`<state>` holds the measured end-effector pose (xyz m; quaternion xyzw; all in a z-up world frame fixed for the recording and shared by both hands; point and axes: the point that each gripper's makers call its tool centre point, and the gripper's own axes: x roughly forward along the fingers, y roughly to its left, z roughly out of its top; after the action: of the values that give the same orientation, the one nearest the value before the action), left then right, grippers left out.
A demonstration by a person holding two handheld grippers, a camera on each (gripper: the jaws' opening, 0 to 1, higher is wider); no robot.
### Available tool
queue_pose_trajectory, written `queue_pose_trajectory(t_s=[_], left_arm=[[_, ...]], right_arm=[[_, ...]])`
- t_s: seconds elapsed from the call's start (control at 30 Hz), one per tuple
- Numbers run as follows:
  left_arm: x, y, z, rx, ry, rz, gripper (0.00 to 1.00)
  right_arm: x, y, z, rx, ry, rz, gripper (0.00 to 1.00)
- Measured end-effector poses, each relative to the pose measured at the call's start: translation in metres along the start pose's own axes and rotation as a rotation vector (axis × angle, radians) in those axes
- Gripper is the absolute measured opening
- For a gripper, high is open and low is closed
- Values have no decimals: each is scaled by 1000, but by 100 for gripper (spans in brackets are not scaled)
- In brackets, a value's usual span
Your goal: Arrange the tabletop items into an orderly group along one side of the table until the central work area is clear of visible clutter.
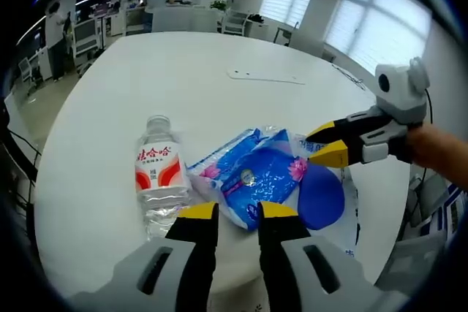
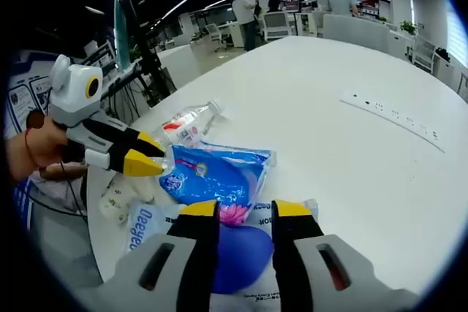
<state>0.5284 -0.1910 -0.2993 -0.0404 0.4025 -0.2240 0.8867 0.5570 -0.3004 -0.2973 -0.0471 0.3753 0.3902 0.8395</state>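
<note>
A broad, smooth white oval table is stretching away in the left gripper view, its matte top catching soft window light, and the clutter is sitting bunched near its close edge. A small clear plastic water bottle with a ribbed body, a white cap and a red-and-white label is lying on its side there, its cap pointing away from the camera. Just beside it, a crinkly blue plastic packet printed with pink lotus flowers is lying flat, glossy and wrinkled, and a second clear-and-white plastic pack with a big rounded dark blue patch is lying just beside it, their edges seeming to overlap. The left gripper, grey-bodied with black fingers capped in yellow, is hovering low over the near edge of the flowered packet, its jaws standing slightly apart with nothing between them. The right gripper is reaching in from the right in a person's hand, its yellow tips sitting close together above the packets; whether it is gripping anything I cannot tell. In the right gripper view its own fingers are rising with a narrow gap over the dark blue patch, while the flowered packet and the bottle are lying beyond. A long flat white strip with small dark dots is lying farther out on the tabletop.
</note>
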Motion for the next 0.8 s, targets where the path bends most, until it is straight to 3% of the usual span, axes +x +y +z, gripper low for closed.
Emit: queue_pose_trajectory(t_s=[0.3,0.63,0.8], left_arm=[[5,1,-3,-13,17,23,14],[10,3,-7,-14,30,32,5],[12,1,-9,-17,38,29,2]], right_arm=[[11,-5,-4,-9,19,-20,20],[13,-15,-7,4,18,-47,2],[12,-20,-9,13,19,-52,0]])
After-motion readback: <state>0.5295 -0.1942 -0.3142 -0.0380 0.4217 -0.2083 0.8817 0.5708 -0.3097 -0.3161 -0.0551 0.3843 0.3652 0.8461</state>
